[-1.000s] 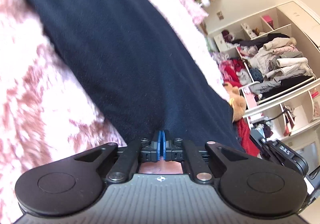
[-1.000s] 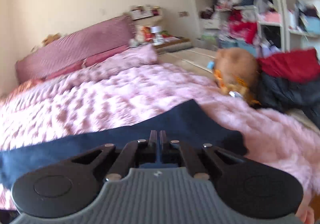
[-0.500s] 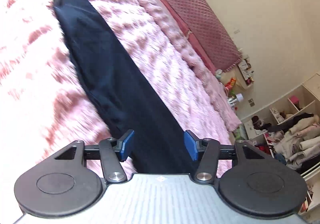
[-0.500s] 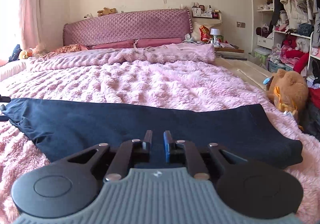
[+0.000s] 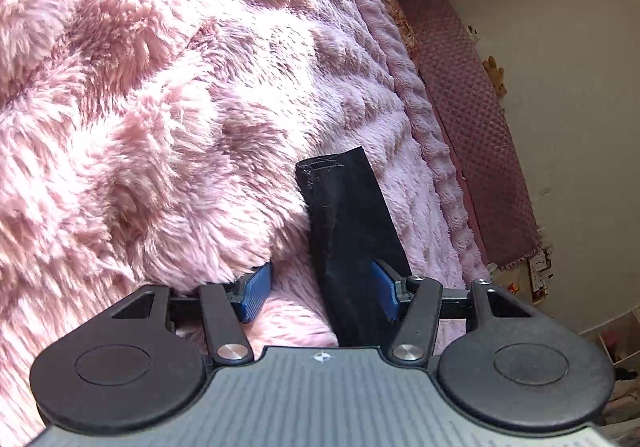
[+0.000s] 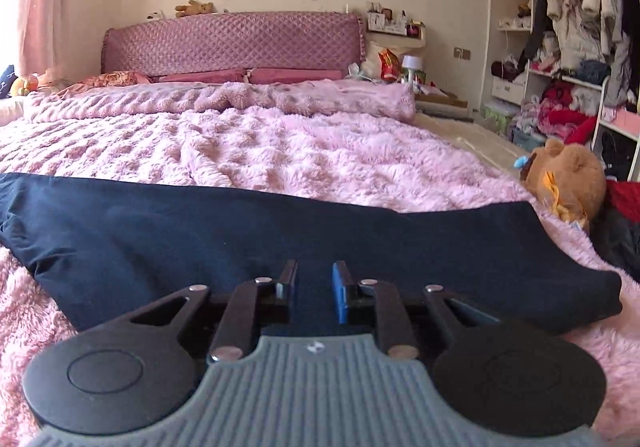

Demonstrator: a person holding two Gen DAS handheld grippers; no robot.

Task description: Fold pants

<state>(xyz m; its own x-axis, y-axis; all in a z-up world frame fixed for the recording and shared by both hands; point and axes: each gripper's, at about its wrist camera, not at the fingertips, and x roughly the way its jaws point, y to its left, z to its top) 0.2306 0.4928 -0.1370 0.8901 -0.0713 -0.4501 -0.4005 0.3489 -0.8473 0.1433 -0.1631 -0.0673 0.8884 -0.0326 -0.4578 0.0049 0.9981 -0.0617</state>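
Navy pants (image 6: 280, 243) are lying flat across the pink fleece blanket (image 6: 320, 151) on the bed. We are now seeing our left hand-held gripper (image 5: 318, 293) at the cuff, spread wide where it was clamped earlier. Our right hand-held gripper (image 6: 314, 293) has just been opening narrowly, gripping nothing.

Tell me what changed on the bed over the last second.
The left tongs let go of the navy pants, opened wide and slid along the leg to its hem end, which lies between the open pads. The right tongs have just been opening and released the fabric. The pants stayed spread flat across the pink fluffy blanket.
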